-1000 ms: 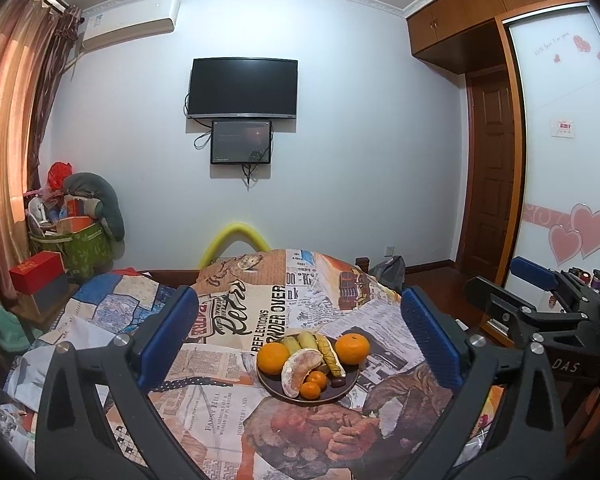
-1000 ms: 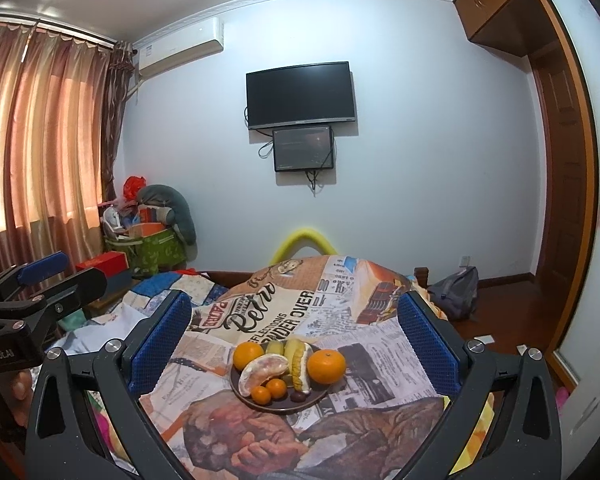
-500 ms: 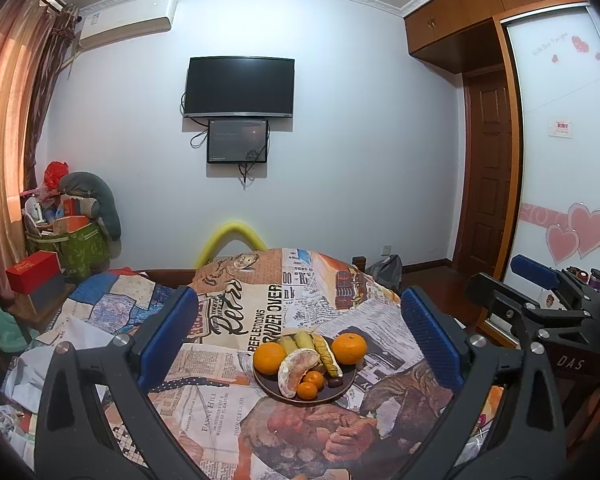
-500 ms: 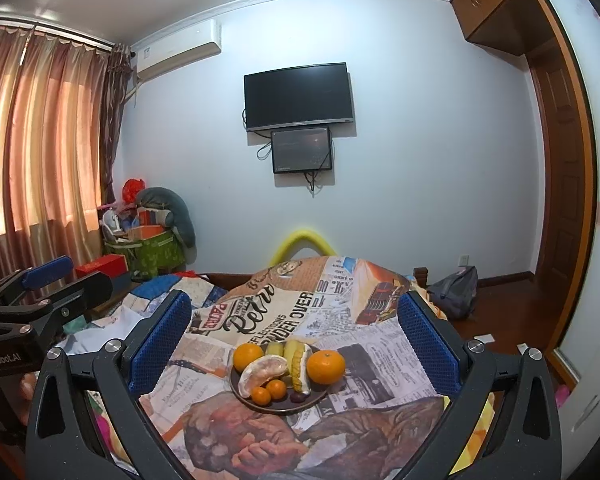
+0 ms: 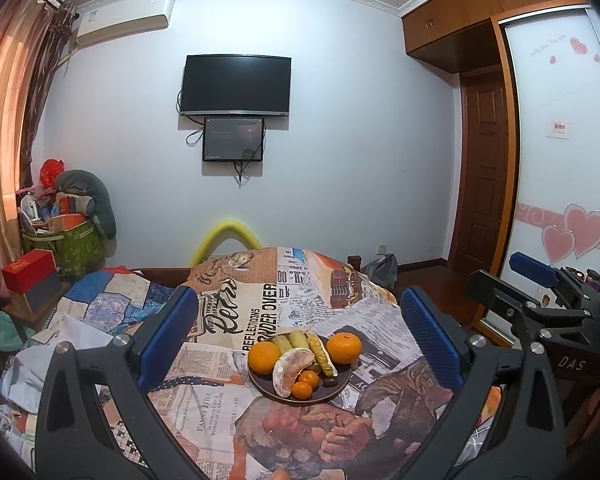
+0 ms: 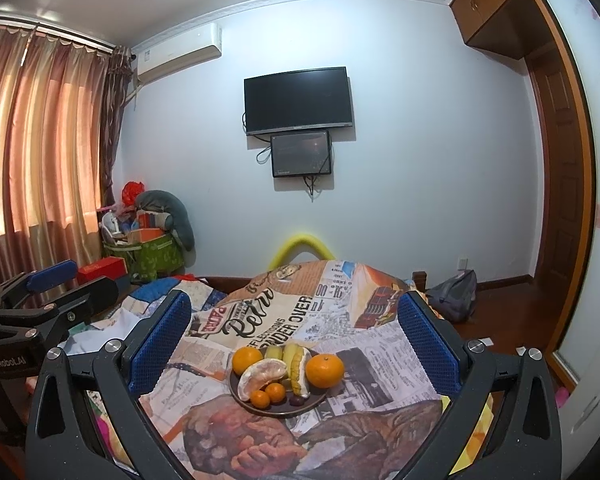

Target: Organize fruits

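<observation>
A dark round plate [image 5: 336, 390] [image 6: 312, 404] sits on a table covered by a newspaper-print cloth. It holds two large oranges [image 5: 343, 347] [image 6: 325, 370], a peeled pomelo wedge [image 5: 291, 368] [image 6: 261, 377], bananas [image 5: 320, 350] [image 6: 299, 366], two small tangerines [image 5: 302, 389] [image 6: 260, 398] and a dark date [image 6: 297, 400]. My left gripper [image 5: 298, 332] is open and empty, held back from the plate. My right gripper [image 6: 294, 336] is open and empty, also back from the plate. Each gripper shows at the edge of the other's view.
The cloth-covered table [image 5: 228, 404] has a yellow chair back [image 5: 228, 234] behind it. A quilted bed [image 5: 100, 296] lies to the left, with a green bin [image 5: 66, 246] of clutter and a red box [image 5: 28, 270]. A backpack [image 6: 454, 296] lies on the floor by the door.
Both wrist views have shifted only slightly; the plate sits a little lower left in the left view. Both grippers stay open and nothing on the plate has moved.
</observation>
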